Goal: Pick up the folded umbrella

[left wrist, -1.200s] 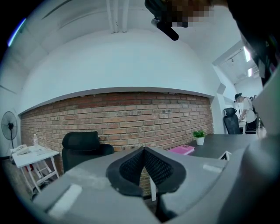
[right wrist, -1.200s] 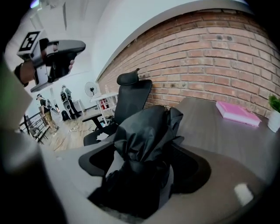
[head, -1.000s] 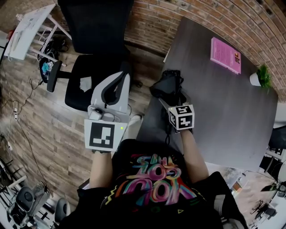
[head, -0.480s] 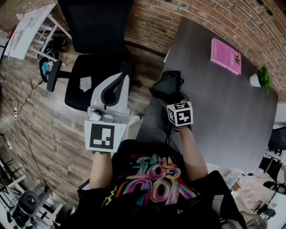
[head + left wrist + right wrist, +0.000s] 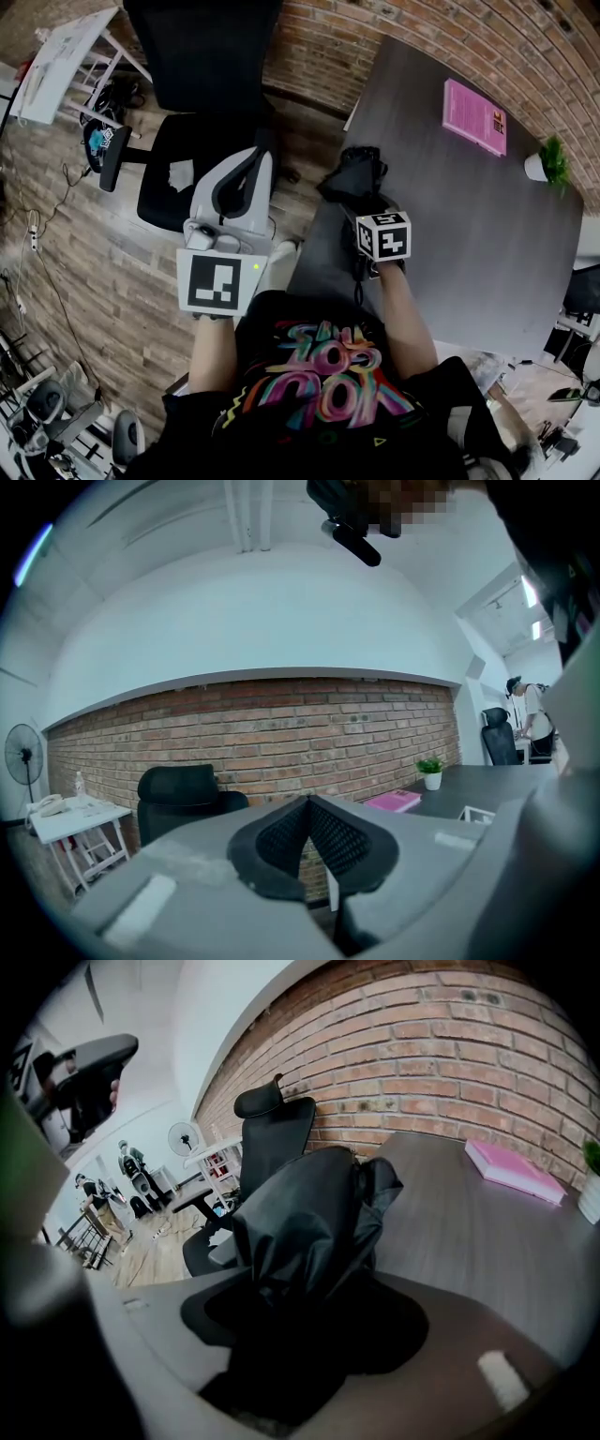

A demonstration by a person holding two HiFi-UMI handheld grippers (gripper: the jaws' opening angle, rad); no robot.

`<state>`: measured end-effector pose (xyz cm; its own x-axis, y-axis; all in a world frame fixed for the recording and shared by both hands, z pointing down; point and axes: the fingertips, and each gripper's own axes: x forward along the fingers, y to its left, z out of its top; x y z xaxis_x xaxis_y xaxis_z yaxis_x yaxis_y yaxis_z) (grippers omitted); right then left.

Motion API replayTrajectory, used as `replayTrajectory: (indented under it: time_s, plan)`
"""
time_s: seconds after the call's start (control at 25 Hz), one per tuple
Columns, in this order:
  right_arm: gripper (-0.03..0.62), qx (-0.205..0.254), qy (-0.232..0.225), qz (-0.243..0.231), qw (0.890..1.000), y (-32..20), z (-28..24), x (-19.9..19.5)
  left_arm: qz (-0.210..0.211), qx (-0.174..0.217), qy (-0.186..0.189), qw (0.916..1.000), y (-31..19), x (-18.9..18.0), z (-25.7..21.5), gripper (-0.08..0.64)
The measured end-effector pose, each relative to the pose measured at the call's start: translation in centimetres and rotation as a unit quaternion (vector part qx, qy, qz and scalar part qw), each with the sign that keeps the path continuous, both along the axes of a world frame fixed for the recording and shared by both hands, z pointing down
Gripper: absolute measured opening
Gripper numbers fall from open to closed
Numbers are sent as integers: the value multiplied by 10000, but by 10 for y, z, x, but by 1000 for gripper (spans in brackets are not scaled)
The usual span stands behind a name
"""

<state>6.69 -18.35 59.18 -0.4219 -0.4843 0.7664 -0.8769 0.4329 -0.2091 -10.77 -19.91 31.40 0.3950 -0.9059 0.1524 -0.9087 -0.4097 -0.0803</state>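
At the table corner: the black folded umbrella (image 5: 354,178) lies on the dark table (image 5: 469,216), not yet lifted.
Right gripper (image 5: 300,1326): tilted down over it, jaws closing, and the umbrella's bunched fabric fills the gap; the grip does not look firm yet.
Left gripper (image 5: 307,808): off the table, facing the office chair (image 5: 202,56), pads pressed together, empty.
Done: reach and straddle.
Left: finish the squeeze, raise it clear.

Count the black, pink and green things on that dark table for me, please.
Black: 1, the folded umbrella
Pink: 1, the book
Green: 1, the potted plant
Total: 3
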Motion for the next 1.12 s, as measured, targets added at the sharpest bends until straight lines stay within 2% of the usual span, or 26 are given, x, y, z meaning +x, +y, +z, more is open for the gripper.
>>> replayTrajectory:
  time_s: [0.24,0.56,0.84,1.12]
  plan:
    - [268,53,-109,64,9999,1,-7,0,-45,58,-6,10000,0,-6,-5,2]
    - [267,358,-309,109,9988,-4,-34,3,35,144,-22,9999,-2,-1,-11,2]
    - [267,802,-463,139,9956,-10,-74,7,169,205,1,9996,0,7,-17,2]
    - [267,1482,-651,190,9866,-14,-127,11,279,287,24,9992,2,13,-22,2]
